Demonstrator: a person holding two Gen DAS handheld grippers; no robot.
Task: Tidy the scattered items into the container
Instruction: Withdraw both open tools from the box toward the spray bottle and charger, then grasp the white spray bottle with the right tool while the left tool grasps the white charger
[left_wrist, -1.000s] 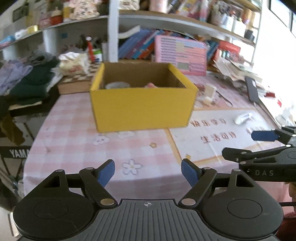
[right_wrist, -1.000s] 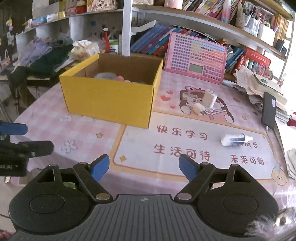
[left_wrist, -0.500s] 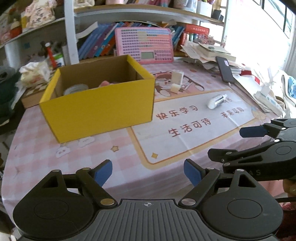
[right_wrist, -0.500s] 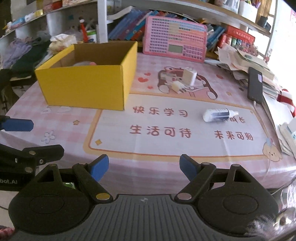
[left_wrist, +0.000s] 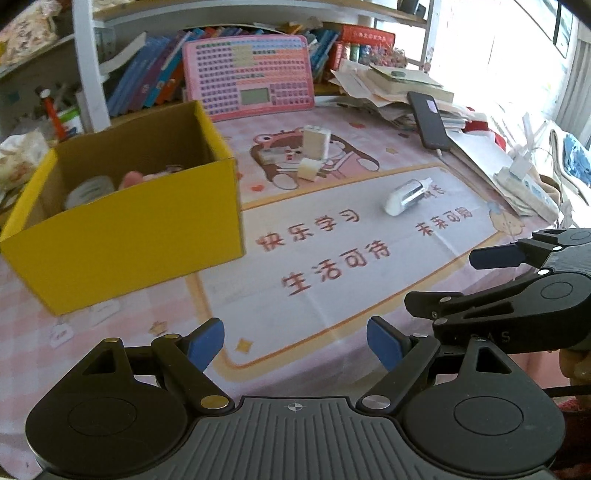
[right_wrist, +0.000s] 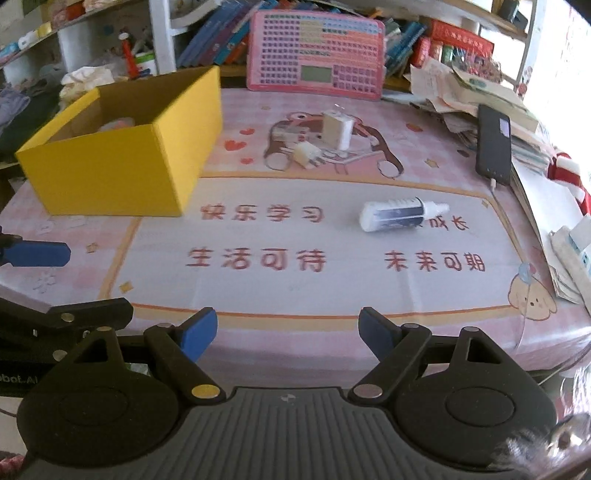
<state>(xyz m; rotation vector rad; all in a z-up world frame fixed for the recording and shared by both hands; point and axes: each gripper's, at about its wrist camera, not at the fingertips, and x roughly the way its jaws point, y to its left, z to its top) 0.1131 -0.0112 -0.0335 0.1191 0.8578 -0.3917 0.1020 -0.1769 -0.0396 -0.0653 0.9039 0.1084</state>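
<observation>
A yellow cardboard box (left_wrist: 125, 236) (right_wrist: 122, 170) stands on the left of the pink table mat and holds a tape roll (left_wrist: 90, 188) and a pink item (left_wrist: 131, 179). A small white bottle (left_wrist: 408, 192) (right_wrist: 400, 214) lies on its side on the mat. A white charger block (left_wrist: 316, 142) (right_wrist: 336, 129) and a small white plug (left_wrist: 308, 169) (right_wrist: 306, 153) lie behind it. My left gripper (left_wrist: 295, 343) is open and empty near the table's front edge. My right gripper (right_wrist: 288, 332) is open and empty, beside the left one.
A pink keyboard toy (right_wrist: 317, 55) leans against books at the back. A black phone (right_wrist: 493, 142) lies on a paper stack (right_wrist: 461, 92) at the right. Clothes and clutter (right_wrist: 85, 79) sit behind the box. The right gripper's side shows in the left wrist view (left_wrist: 517, 295).
Both views have swung right and moved nearer the table. The box has shifted left in both views, and the bottle, charger and plug now sit nearer the centre. Both grippers stay open.
</observation>
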